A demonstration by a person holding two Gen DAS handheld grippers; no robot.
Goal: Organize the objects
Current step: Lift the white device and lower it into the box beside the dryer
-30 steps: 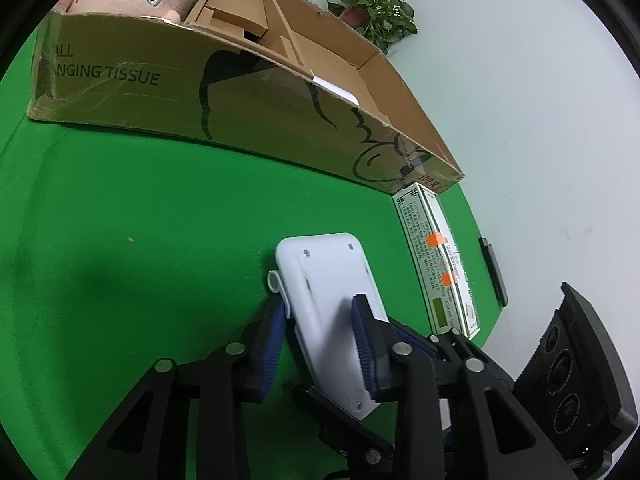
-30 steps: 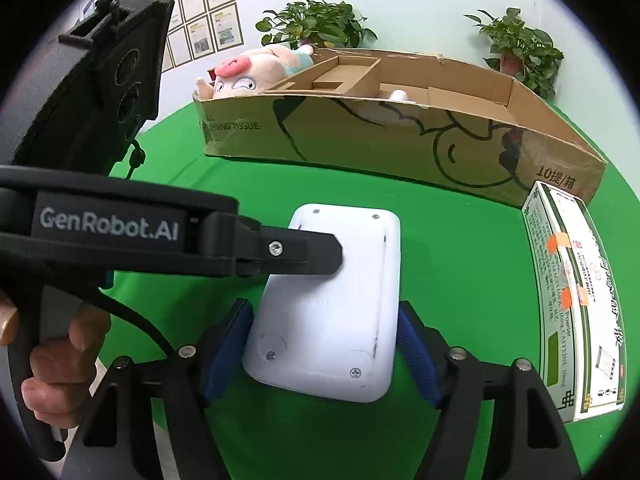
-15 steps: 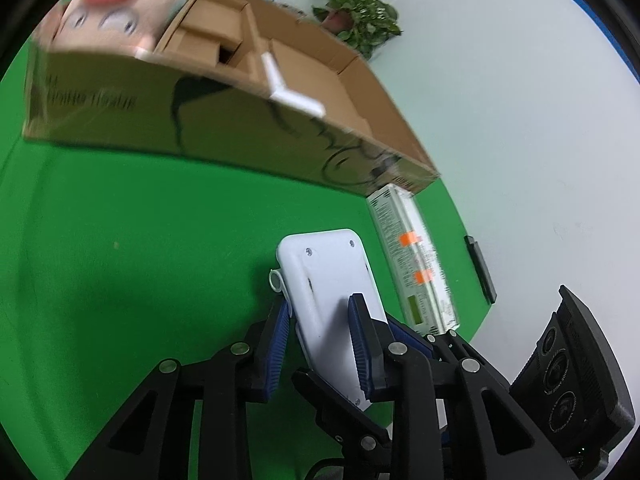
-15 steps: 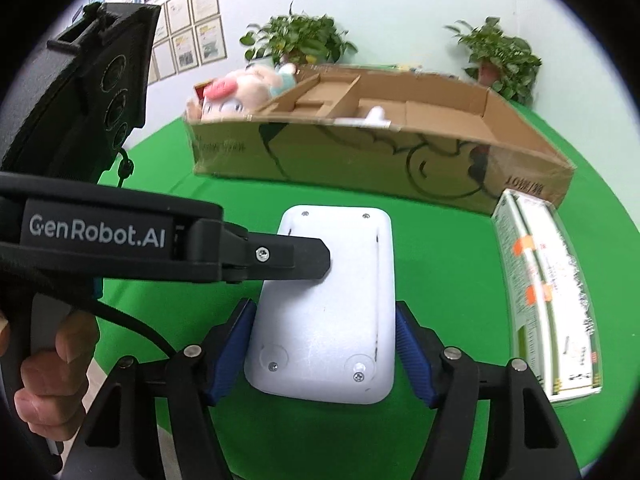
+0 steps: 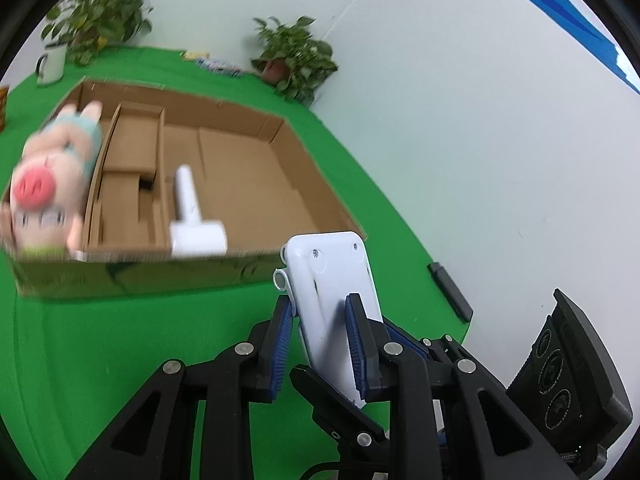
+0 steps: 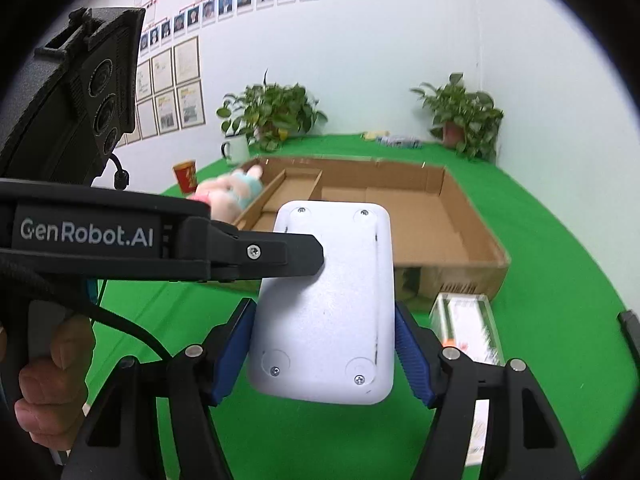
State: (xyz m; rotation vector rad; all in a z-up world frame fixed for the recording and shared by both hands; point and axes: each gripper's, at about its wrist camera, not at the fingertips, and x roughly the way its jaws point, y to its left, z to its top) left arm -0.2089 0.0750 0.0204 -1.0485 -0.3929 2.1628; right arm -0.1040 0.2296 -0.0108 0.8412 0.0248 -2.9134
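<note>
Both grippers hold the white device [image 6: 324, 300] in the air just in front of the cardboard box [image 5: 256, 168], above the green bench [image 5: 100, 340]. The left gripper [image 5: 318, 340] has its blue fingers [image 5: 282, 340] closing across the device's thin edges, while the right gripper [image 6: 324, 352] has its fingers [image 6: 412, 360] clamped on the device's two long sides. Inside the box, a plush pig [image 5: 48, 184] lies at the left end and a white lint roller [image 5: 192, 216] against the near wall; a long packet [image 6: 468, 328] lies on the bench just outside the box's right corner.
</note>
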